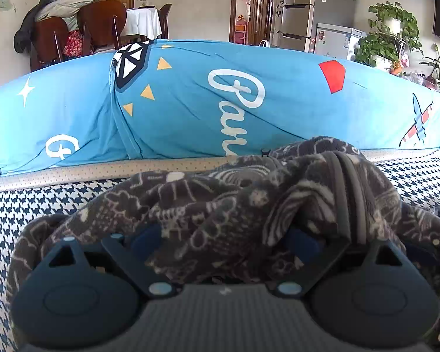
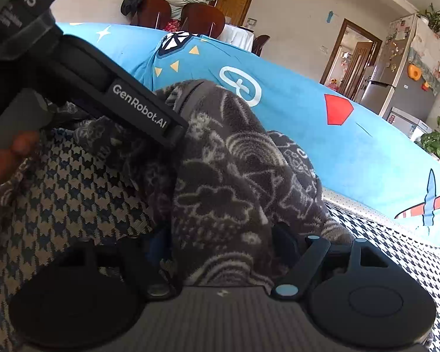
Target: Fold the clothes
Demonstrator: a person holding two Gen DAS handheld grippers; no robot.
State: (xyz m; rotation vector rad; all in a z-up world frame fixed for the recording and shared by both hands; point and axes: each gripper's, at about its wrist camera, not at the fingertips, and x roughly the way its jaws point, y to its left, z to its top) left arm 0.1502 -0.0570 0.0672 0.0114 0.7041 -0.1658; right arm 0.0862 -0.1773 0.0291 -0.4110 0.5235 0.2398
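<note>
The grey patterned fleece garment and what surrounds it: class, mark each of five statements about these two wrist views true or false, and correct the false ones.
1. The grey patterned fleece garment lies bunched up rather than spread flat. True.
2. It rests on a plain white sheet. False: the surface under it is a houndstooth cover.
3. Fabric fills the gap between the fingers of the left gripper. True.
4. The blue printed bedding behind the garment shows a red shape and white lettering. True.
5. In the right wrist view the right gripper is far from the garment, over bare floor. False: the fleece is drawn up between its fingers.
</note>
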